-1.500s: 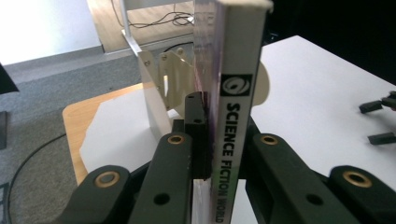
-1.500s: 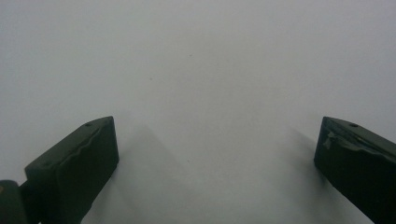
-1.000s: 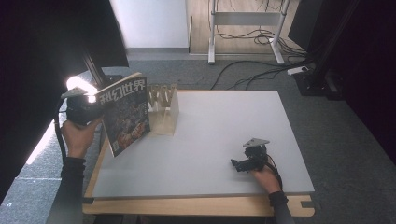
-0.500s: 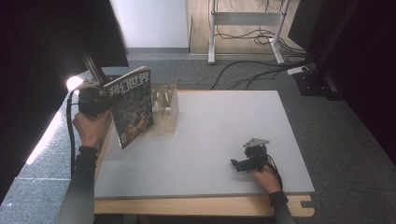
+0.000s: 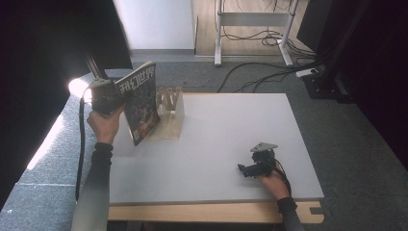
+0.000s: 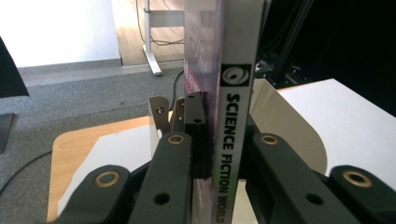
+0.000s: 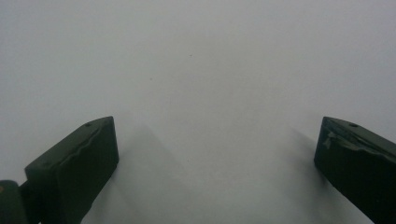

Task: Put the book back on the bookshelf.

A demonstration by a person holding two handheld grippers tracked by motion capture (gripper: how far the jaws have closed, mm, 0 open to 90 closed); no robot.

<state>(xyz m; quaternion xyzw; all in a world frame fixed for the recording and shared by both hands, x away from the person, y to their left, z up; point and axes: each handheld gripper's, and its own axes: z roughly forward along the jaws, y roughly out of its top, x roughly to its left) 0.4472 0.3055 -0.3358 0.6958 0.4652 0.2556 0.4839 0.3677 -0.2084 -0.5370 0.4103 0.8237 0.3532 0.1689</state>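
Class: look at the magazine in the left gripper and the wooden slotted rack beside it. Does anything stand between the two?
Nothing visible does. The left gripper holds the upright magazine right beside the pale wooden slotted rack, with no other object between them.

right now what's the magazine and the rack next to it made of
Magazine: glossy printed paper, going by the sheen on its cover and the thin glued spine. Rack: looks like pale unfinished wood or plywood, with slotted dividers; its exact finish is unclear.
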